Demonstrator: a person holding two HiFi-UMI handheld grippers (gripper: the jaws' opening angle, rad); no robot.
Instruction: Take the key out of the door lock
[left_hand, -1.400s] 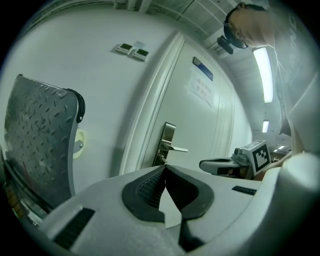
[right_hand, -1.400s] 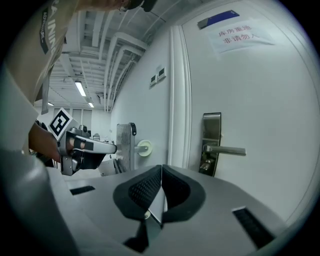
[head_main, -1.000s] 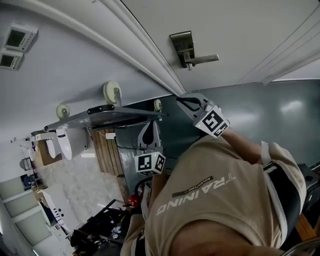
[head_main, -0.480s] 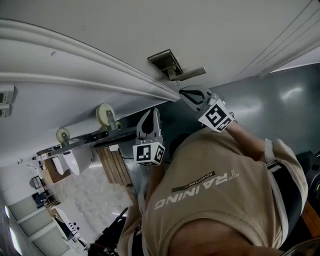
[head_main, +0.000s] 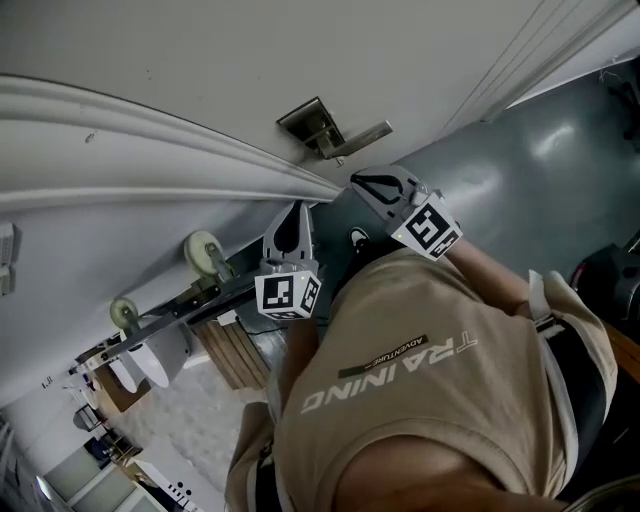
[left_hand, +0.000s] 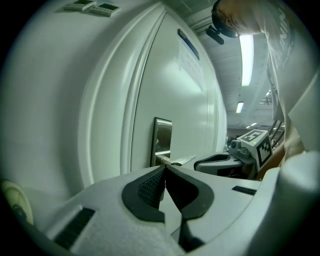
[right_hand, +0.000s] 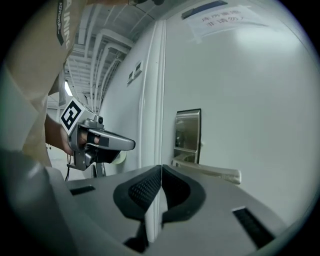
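Observation:
A brushed-metal lock plate (head_main: 303, 121) with a lever handle (head_main: 358, 137) sits on the white door (head_main: 300, 50). I cannot make out a key at the plate in any view. My right gripper (head_main: 361, 183) is shut and empty, just below the lever and apart from it. My left gripper (head_main: 290, 213) is also shut and empty, lower and further left, near the door frame. In the left gripper view the shut jaws (left_hand: 164, 168) point at the plate (left_hand: 161, 140) and lever (left_hand: 178, 161). From the right gripper (right_hand: 161, 167), the plate (right_hand: 188, 132) and lever (right_hand: 212, 173) lie just ahead.
White door-frame moulding (head_main: 150, 130) runs beside the lock plate. A metal cart with cream wheels (head_main: 203, 253) stands by the wall at the left. The floor is grey (head_main: 520, 190). A paper notice (right_hand: 220, 19) hangs high on the door. The person's beige shirt (head_main: 420, 400) fills the foreground.
The head view has swung, so the lock plate sits further left in the frame. Both grippers have drawn closer to the lever handle. Both stay shut.

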